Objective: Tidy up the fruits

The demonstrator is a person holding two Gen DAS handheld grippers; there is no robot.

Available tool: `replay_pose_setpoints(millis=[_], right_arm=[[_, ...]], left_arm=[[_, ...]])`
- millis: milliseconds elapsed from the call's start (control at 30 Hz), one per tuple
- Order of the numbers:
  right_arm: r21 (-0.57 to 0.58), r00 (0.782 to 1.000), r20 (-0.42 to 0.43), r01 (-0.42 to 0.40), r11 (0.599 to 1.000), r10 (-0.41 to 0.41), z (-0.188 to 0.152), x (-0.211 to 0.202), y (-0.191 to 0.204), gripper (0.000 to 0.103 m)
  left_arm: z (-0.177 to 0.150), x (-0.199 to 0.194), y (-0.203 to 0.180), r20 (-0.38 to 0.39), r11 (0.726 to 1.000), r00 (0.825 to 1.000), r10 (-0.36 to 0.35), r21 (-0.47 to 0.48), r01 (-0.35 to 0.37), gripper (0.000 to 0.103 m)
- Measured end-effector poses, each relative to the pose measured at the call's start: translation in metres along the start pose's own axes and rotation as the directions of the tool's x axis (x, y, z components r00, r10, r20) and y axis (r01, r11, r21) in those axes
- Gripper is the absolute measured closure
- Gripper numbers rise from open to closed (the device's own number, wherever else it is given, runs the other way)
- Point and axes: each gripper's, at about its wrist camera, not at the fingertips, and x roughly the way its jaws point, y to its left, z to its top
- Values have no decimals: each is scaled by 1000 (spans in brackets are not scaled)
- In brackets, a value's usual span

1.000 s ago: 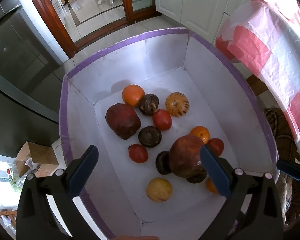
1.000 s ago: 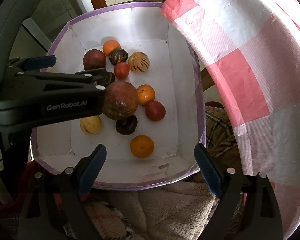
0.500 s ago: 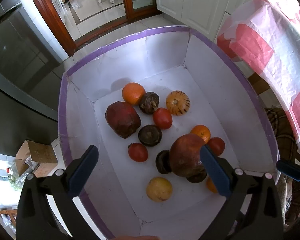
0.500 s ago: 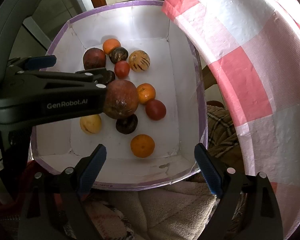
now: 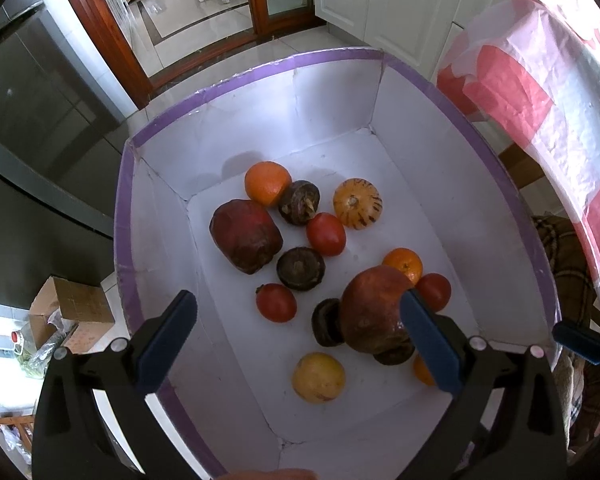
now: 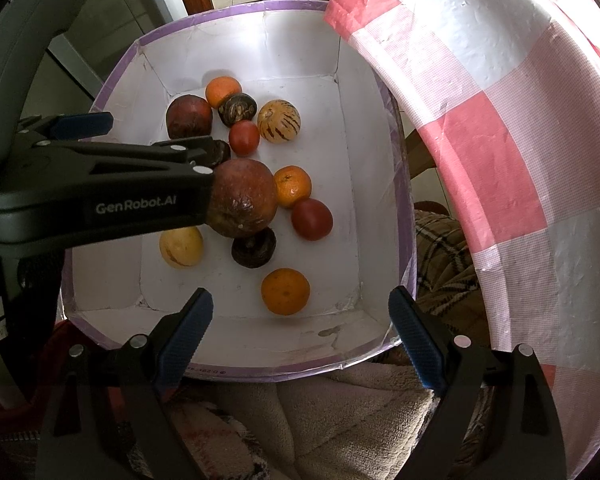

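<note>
In the left wrist view, the left gripper (image 5: 296, 340) is hovering above the white cardboard box with purple-taped rim (image 5: 236, 80), its blue-padded fingers (image 5: 166, 338) standing wide apart; a large reddish-brown pomegranate (image 5: 374, 312) is appearing against the right finger, though this view is not showing whether it is touching. A second dark red pomegranate (image 5: 246, 236), a striped yellow melon (image 5: 357, 208), a large orange (image 5: 267, 183) and a smooth yellow fruit (image 5: 318, 377) are lying on the box floor, and a small brown carton (image 5: 74, 306) is sitting on the floor outside. The right wrist view is showing what the first cannot: the left gripper's black arm (image 6: 96, 200) reaching sideways over the box, the pomegranate (image 6: 244, 204) sitting at its tip above a dark mangosteen (image 6: 254, 248); a pink-and-white checked tablecloth (image 6: 500, 128) is draping alongside. The right gripper (image 6: 300, 328) is hanging over the near rim with fingers spread, gripping nothing.
</note>
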Motion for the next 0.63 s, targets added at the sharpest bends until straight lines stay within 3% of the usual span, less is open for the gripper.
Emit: replay_pose_setpoints(millis=[633], right_arm=[[-1, 1000, 0, -7, 1000, 7, -2, 0, 1, 16]], left_arm=[[3, 1, 5, -17, 1000, 1000, 17, 0, -17, 1]])
